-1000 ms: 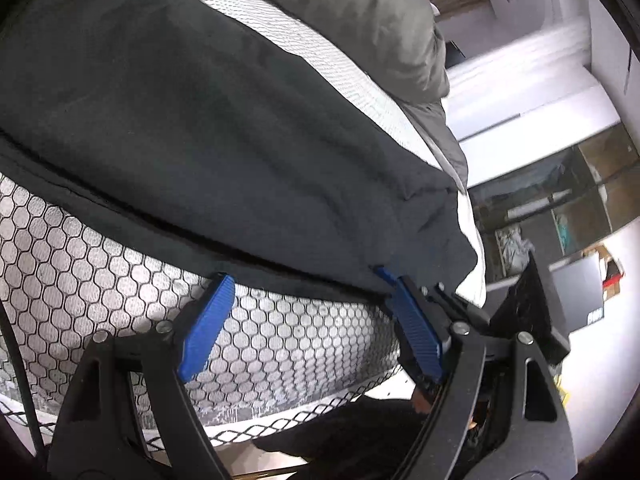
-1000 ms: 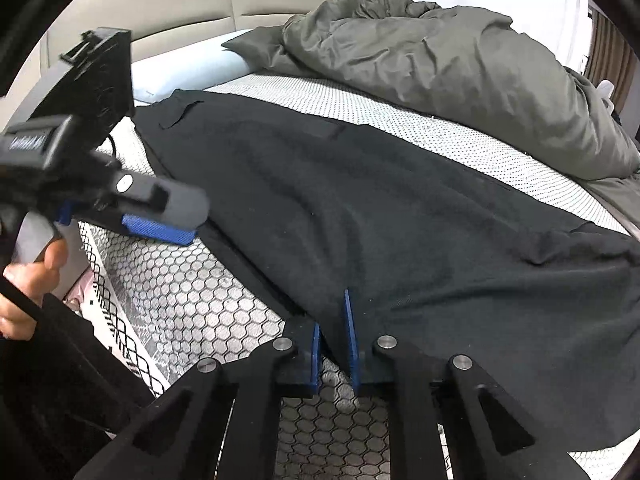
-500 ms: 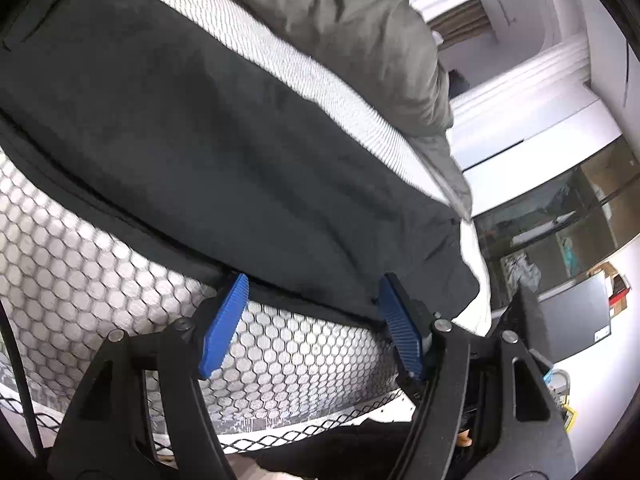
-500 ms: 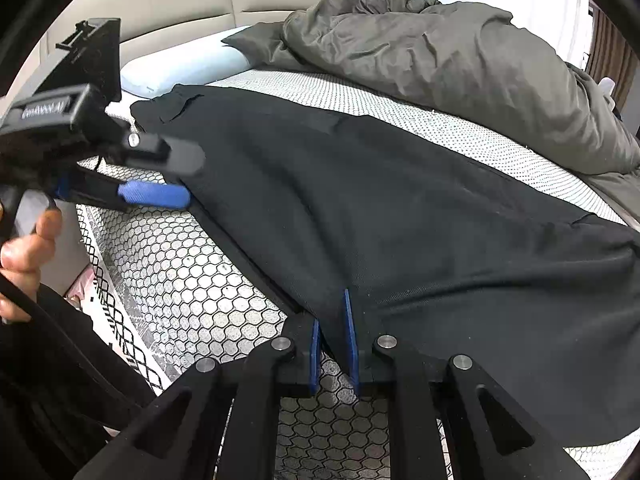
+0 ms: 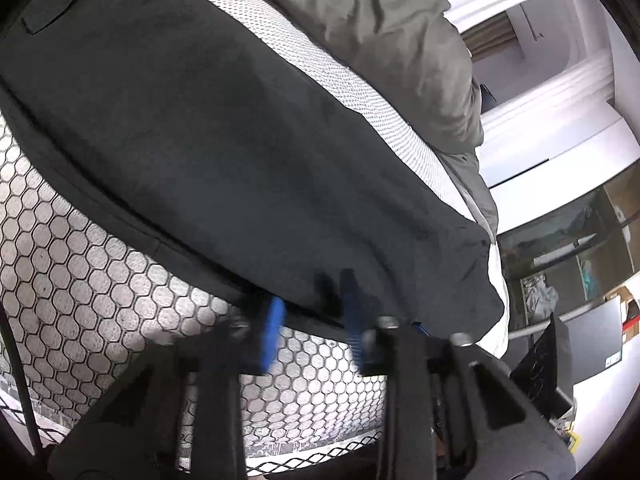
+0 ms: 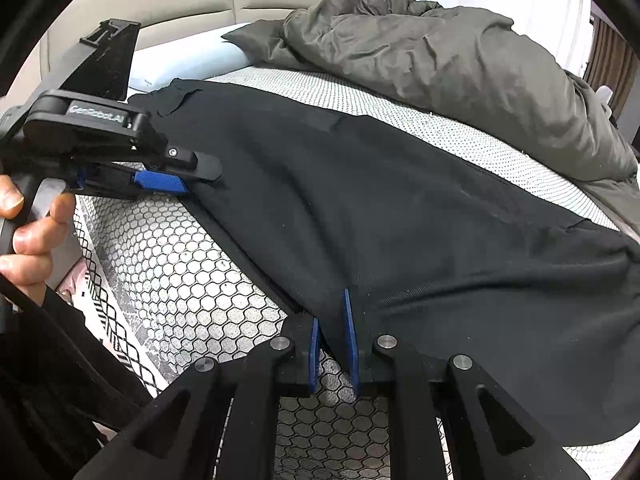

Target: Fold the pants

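1. The black cotton pants [image 6: 400, 216] lie spread flat along the near side of the bed, on the white mattress with its black honeycomb pattern [image 6: 192, 280]. Their near edge runs along the mattress edge, and the crumpled grey-green duvet [image 6: 460, 72] is heaped on the far side.
2. The right claw [image 6: 332, 344] has its blue pads drawn together on the near edge of the pants, with a fold of black cloth pinched between them.
3. The left claw [image 5: 312, 320] is closing on the same near edge further along it, by the end with the pocket flap. The edge sits between its blue pads, which are blurred in the left wrist view. From the right wrist view the pads seem already on the cloth.
4. A judgement on doing this step well: both claws should take all layers of the edge and none of the mattress cover. They should then lift together, keeping the cloth taut between them, so the fold carries over to the far edge without sagging.
5. The risk is a shallow bite at the left claw, which could slip once the cloth takes weight.
6. Hard to tell: how many layers each claw holds, and where the pants end on the right, since the frame cuts them off.
7. A hand [image 6: 28, 232] grips the left claw's handle at the left edge of the right wrist view.
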`<state>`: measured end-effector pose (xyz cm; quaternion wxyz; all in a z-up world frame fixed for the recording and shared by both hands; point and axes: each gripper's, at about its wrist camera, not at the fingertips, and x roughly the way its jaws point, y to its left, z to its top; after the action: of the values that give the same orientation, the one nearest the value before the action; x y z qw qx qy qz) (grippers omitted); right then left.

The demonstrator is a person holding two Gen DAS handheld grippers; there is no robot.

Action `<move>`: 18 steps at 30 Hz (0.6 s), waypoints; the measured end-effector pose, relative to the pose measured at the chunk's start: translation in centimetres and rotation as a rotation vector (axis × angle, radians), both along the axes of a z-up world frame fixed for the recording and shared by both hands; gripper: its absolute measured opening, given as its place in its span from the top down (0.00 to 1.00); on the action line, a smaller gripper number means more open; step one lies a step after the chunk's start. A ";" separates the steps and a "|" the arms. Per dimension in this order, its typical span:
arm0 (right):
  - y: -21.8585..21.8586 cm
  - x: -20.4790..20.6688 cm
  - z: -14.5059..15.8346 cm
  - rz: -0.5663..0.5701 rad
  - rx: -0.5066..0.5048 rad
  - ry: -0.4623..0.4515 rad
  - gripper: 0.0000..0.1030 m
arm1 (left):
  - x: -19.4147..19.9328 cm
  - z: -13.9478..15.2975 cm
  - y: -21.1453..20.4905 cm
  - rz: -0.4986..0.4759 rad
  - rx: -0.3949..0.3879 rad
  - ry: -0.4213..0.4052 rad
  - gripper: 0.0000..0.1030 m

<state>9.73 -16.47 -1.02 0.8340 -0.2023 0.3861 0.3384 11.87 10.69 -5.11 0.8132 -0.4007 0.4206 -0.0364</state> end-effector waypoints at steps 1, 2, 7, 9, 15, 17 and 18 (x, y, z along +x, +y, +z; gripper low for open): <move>0.0 -0.1 0.0 0.002 -0.005 -0.006 0.90 | 0.0 -0.2 0.2 0.006 -0.001 0.000 0.88; 0.0 -0.1 -0.1 0.002 -0.009 -0.009 0.90 | -0.1 -0.3 0.3 0.009 -0.002 -0.002 0.89; 0.0 -0.2 -0.1 -0.001 -0.016 -0.017 0.90 | -0.9 0.1 0.4 0.012 0.019 -0.031 0.93; 0.0 -0.3 -0.1 0.000 -0.016 -0.017 0.90 | -1.2 0.5 0.2 0.004 0.036 -0.040 0.93; -0.2 -0.2 -0.2 -0.012 -0.005 0.011 0.89 | -1.0 0.6 -0.6 -0.013 0.142 0.003 0.92; -0.3 -0.1 -0.2 -0.013 -0.001 0.017 0.89 | -1.2 0.7 -0.7 -0.013 0.148 0.004 0.92; -0.4 -0.1 -0.2 -0.012 -0.001 0.017 0.89 | -1.2 0.7 -0.7 -0.012 0.145 0.006 0.92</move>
<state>9.64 -16.83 -1.18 0.8325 -0.1974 0.3944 0.3352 10.71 10.04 -4.44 0.8386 -0.3384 0.4269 -0.0093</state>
